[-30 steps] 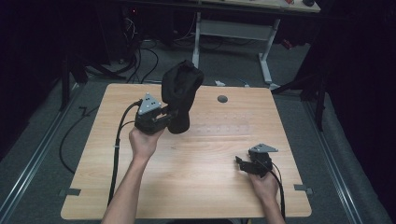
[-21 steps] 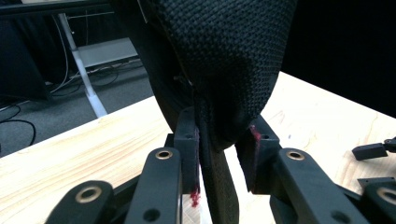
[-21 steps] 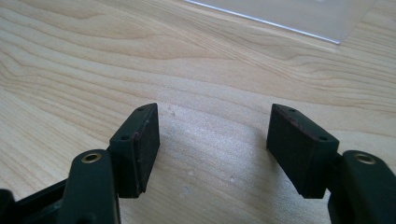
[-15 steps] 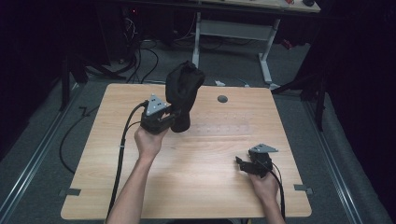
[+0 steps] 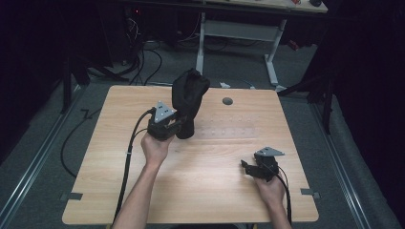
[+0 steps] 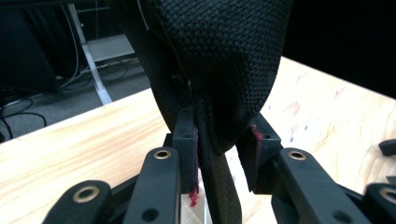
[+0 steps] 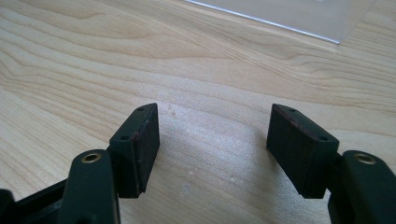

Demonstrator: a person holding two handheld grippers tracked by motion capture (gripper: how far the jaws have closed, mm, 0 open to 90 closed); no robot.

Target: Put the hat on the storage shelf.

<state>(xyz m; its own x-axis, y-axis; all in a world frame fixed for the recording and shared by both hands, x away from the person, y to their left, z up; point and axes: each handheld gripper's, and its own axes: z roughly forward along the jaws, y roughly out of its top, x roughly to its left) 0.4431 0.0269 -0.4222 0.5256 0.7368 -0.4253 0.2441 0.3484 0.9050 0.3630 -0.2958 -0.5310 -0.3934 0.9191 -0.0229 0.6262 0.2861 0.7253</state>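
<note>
On wooden table (image 5: 215, 157), left claw (image 6: 219, 154) clamping black bag (image 5: 187, 102)

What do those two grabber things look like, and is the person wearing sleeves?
Both grippers, left gripper and right gripper, are black, each topped by a grey three-cornered plate and trailing a black cable. Their jaws end in flat black pads with reddish smudges. The forearms are bare, no sleeves.

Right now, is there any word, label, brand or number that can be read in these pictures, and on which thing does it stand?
None can be read.
The black fabric item held in the left gripper shows woven texture, no print.
The right gripper, its jaws apart, and the wooden table bear no text.
The grey plate atop the left gripper is blank.
</note>
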